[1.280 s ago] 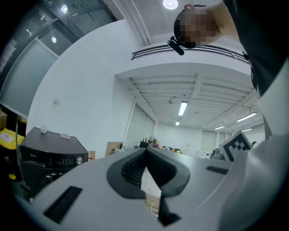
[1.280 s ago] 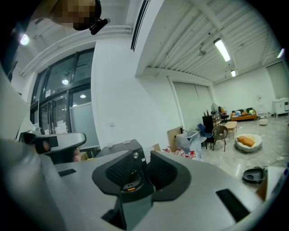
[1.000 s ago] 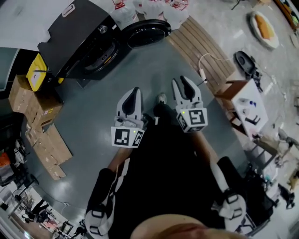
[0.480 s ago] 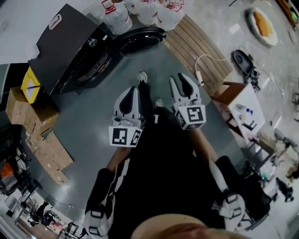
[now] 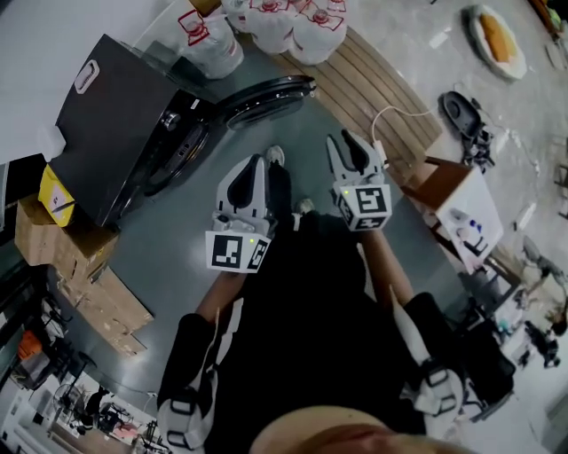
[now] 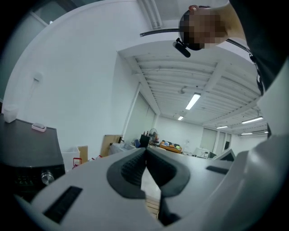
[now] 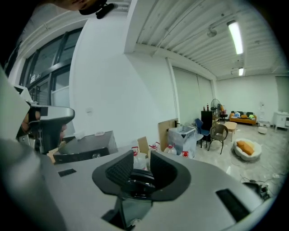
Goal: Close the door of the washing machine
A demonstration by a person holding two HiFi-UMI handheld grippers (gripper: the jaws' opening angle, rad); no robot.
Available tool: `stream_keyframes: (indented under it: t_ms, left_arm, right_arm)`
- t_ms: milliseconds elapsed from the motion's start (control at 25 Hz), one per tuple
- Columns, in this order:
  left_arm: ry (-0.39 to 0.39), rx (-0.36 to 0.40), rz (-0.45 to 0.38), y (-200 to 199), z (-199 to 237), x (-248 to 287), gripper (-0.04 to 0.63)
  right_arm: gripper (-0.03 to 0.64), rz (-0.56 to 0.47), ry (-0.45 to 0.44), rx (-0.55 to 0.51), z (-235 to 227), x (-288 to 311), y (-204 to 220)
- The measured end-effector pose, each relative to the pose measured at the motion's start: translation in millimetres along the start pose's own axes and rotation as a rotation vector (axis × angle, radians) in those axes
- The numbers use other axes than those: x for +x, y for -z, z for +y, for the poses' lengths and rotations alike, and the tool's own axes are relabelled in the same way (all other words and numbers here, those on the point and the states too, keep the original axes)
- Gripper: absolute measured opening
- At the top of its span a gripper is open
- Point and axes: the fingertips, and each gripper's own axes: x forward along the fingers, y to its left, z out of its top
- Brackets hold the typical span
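The black washing machine [image 5: 133, 124] stands at the upper left of the head view, and its round dark door [image 5: 266, 93] swings open to the right of it. Both grippers hover over the grey floor, short of the door. My left gripper [image 5: 254, 170] is shut with its pads touching and holds nothing. My right gripper [image 5: 348, 144] is open and empty. In the right gripper view the door [image 7: 141, 178] shows through the gap of the right gripper [image 7: 141, 159], with the machine [image 7: 86, 146] to the left. The left gripper view has the machine [image 6: 27, 153] at its left edge.
Water jugs with red labels [image 5: 266, 22] stand behind the door. A slatted wooden platform [image 5: 382, 89] with a white cable [image 5: 390, 120] lies to the right. Cardboard boxes [image 5: 80, 257] sit left of the machine, and a small brown table [image 5: 453, 191] stands at right.
The machine and its open door have drawn nearer to the grippers in the head view as the person steps forward. Both grippers keep their pose and jaw state.
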Motion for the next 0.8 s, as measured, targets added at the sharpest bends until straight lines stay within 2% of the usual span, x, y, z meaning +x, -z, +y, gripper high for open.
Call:
stream_keyframes:
  t_ms: [200, 320, 480, 640, 800]
  left_arm:
    - [0.018, -0.006, 0.043, 6, 32, 50, 0.006]
    - [0.028, -0.026, 0.061, 11, 49, 76, 0.006]
    - [0.044, -0.027, 0.089, 20, 63, 103, 0.006]
    - [0.046, -0.066, 0.079, 22, 72, 130, 0.006]
    - [0.048, -0.081, 0.095, 34, 82, 144, 0.006]
  right_arm:
    - [0.110, 0.089, -0.003, -0.015, -36, 74, 14]
    - [0.110, 0.156, -0.012, -0.071, -52, 116, 31]
    - [0.110, 0.277, -0.106, -0.165, -61, 166, 62]
    - [0.110, 0.411, -0.225, -0.262, -71, 209, 98]
    - [0.110, 0.523, -0.304, -0.375, -85, 247, 139]
